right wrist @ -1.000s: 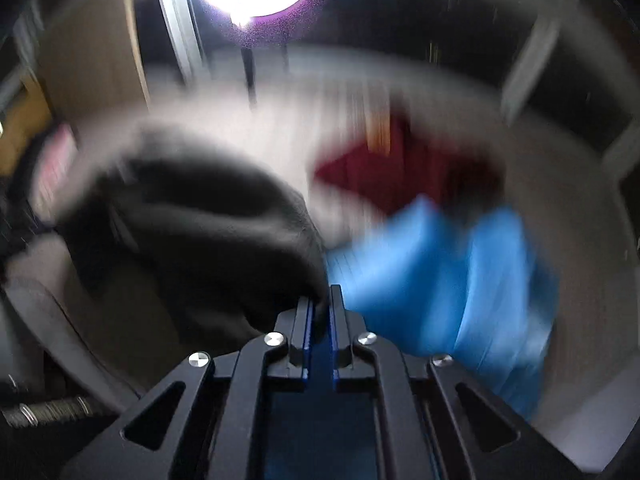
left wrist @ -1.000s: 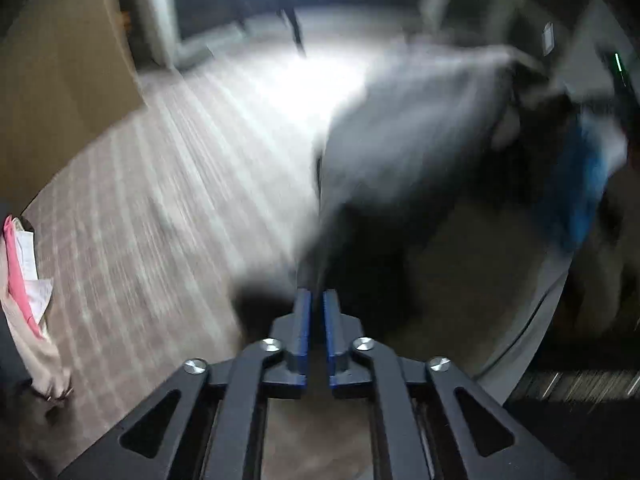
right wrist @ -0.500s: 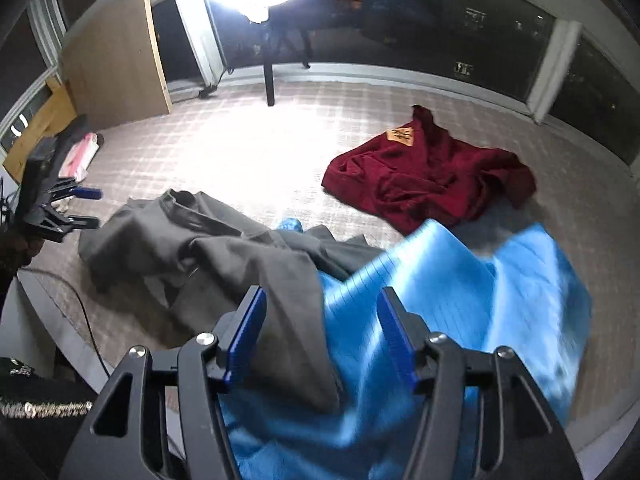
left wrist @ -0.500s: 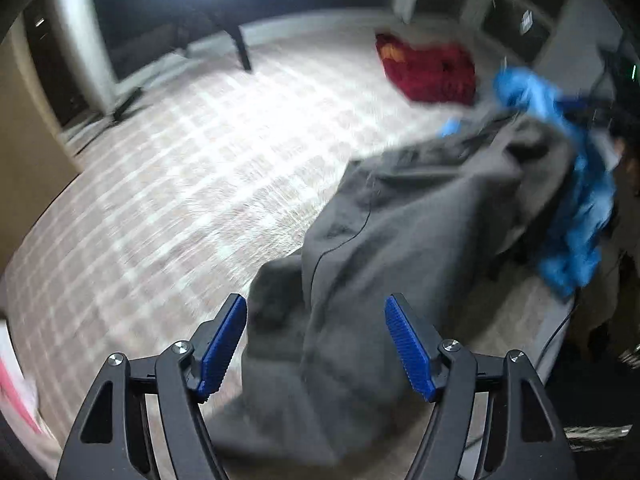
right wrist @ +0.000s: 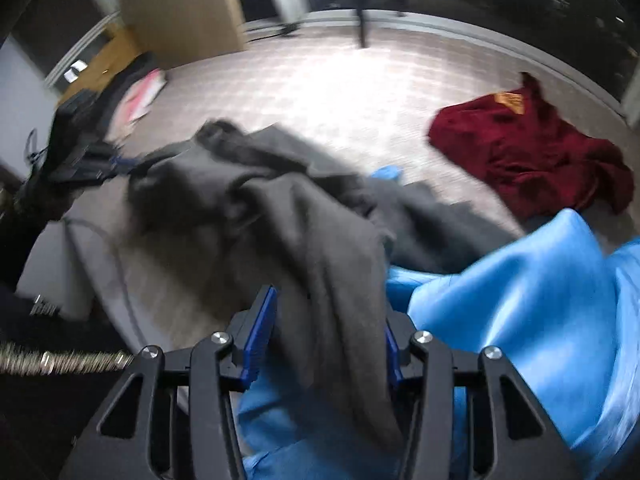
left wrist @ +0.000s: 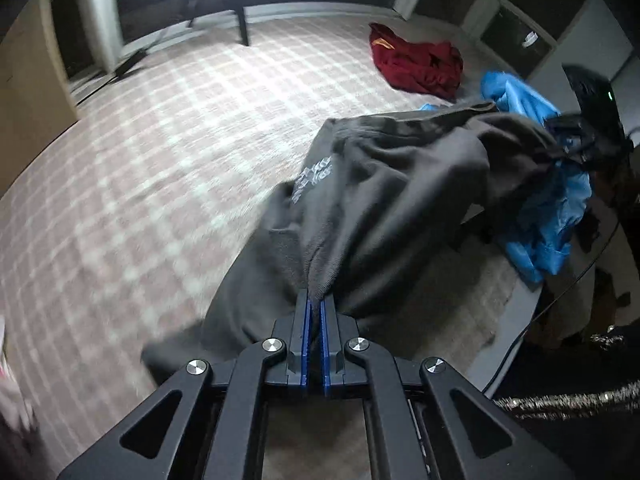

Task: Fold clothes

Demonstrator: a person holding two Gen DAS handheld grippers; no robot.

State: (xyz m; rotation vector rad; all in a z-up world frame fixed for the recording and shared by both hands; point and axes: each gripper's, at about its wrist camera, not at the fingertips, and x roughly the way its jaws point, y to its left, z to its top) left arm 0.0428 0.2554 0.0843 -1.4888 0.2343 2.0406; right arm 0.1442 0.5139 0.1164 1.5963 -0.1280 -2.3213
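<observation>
Snapped together since half a second ago, the left gripper now pinches the grey garment, which stretches toward two o'clock, while the right gripper is closing, jaws spread around that cloth's other end, beside the blue garment.

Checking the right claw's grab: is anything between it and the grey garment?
Nothing visible. A fold of the grey garment already hangs between the closing jaws of the right claw; the blue garment lies beside and beneath.
</observation>
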